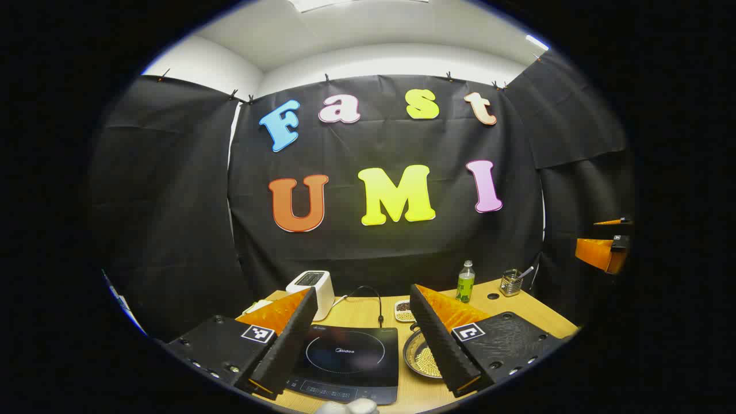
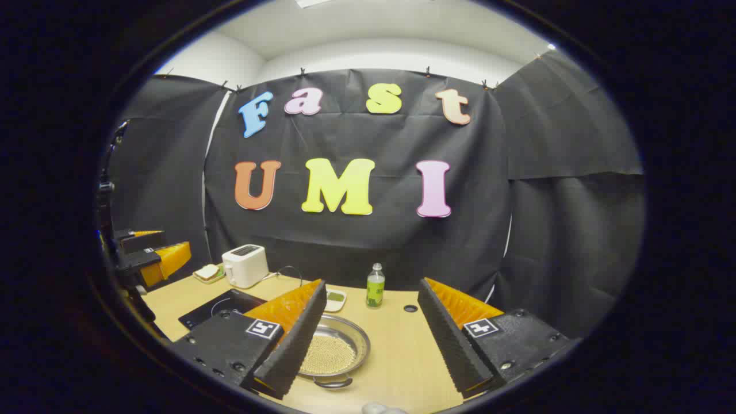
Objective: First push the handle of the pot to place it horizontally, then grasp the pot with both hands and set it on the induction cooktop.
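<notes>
- We are holding both tongs spread above the desk [image 2: 397, 351], left tongs [image 1: 362, 345] and right tongs [image 2: 371, 345] pinching nothing.
- Pot [image 2: 336, 351] is sitting right of the cooktop [image 1: 351, 356], holding pale beans.
- Metal, stiff, likely slippery; we are judging the rim and near handle [image 2: 332, 382] best for holding it level.

Bright even ceiling light, sharp centre, strong fisheye bending at edges, soft glare on the cooktop [image 1: 349, 356]

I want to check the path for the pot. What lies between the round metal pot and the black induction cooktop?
Only bare wooden table: in the left gripper view, a narrow strip separates the round metal pot from the black induction cooktop.
</notes>
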`<state>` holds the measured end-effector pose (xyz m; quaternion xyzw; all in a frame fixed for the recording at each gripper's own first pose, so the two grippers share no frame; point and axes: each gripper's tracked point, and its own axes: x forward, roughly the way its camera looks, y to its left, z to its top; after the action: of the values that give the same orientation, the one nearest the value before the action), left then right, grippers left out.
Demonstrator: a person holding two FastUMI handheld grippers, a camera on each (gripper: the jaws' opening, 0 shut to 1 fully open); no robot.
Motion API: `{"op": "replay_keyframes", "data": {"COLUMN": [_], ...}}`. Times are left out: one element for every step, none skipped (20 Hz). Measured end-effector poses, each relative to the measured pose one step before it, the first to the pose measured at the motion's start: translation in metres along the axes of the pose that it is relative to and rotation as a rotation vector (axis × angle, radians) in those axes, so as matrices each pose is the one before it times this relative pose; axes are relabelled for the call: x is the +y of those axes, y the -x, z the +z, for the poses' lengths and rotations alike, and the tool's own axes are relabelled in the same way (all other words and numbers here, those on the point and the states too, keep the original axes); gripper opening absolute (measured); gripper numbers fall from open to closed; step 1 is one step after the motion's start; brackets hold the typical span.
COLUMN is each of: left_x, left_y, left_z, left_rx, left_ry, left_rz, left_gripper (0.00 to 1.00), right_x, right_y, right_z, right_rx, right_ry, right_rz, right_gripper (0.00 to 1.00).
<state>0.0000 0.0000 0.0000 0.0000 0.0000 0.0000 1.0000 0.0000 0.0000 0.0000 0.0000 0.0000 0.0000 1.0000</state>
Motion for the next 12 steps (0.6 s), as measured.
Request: {"op": "replay_keyframes", "data": {"left_x": [-0.00122, 0.00071, -0.00088, 0.0014, 0.00079, 0.00118, 0.00231, 0.00131, 0.00095, 0.00034, -0.00057, 0.00064], "left_y": [0.00047, 0.00117, 0.00052, 0.00057, -0.00048, -0.00019, 0.0001, 0.00059, -0.00044, 0.00022, 0.001, 0.00133], "left_z": [-0.00105, -0.00065, -0.0001, 0.0001, 0.00041, 0.00022, 0.00078, 0.00035, 0.00194, 0.00075, 0.00052, 0.001], "left_rx": [0.0041, 0.00132, -0.00092, -0.00046, -0.00064, 0.0006, -0.00152, -0.00471, -0.00222, -0.00305, -0.00378, -0.00434], "left_ry": [-0.00022, 0.00088, 0.00199, -0.00063, -0.00303, -0.00309, -0.00085, 0.00165, -0.00036, -0.00059, 0.00024, -0.00187], "left_rz": [-0.00196, -0.00209, -0.00303, 0.00123, 0.00018, 0.00277, 0.00672, -0.00065, 0.00229, -0.00092, -0.00365, -0.00175], "left_gripper": [0.96, 0.96, 0.96, 0.96, 0.96, 0.96, 0.96, 0.96, 0.96, 0.96, 0.96, 0.96], "right_x": [0.00078, 0.002, 0.00165, 0.00164, 0.00217, 0.00187, 0.00067, 0.00182, 0.00096, 0.00131, 0.00112, 0.00083], "right_y": [-0.00138, -0.00046, 0.00086, -0.00009, 0.0001, -0.00138, -0.00065, 0.00031, 0.00004, -0.00067, 0.00085, -0.00043], "right_z": [0.00026, -0.00094, 0.00057, 0.00038, 0.00252, 0.00159, 0.00083, -0.00231, 0.00086, 0.0014, 0.00058, -0.00087], "right_rx": [0.00254, 0.0038, 0.00017, -0.00453, -0.00678, -0.0029, 0.00032, 0.00016, -0.00064, -0.00215, -0.00488, 0.00049], "right_ry": [0.00516, 0.00282, 0.00162, -0.00068, -0.00036, -0.00139, -0.00324, -0.00301, -0.0031, -0.0019, -0.00058, 0.00541], "right_rz": [0.00483, 0.00407, 0.00244, 0.00437, 0.00611, 0.00311, -0.00093, 0.0042, 0.00065, 0.00234, 0.00057, -0.00122], "right_gripper": [1.0, 0.96, 0.96, 0.96, 0.96, 0.96, 0.96, 1.0, 0.96, 0.96, 0.96, 1.0]}}
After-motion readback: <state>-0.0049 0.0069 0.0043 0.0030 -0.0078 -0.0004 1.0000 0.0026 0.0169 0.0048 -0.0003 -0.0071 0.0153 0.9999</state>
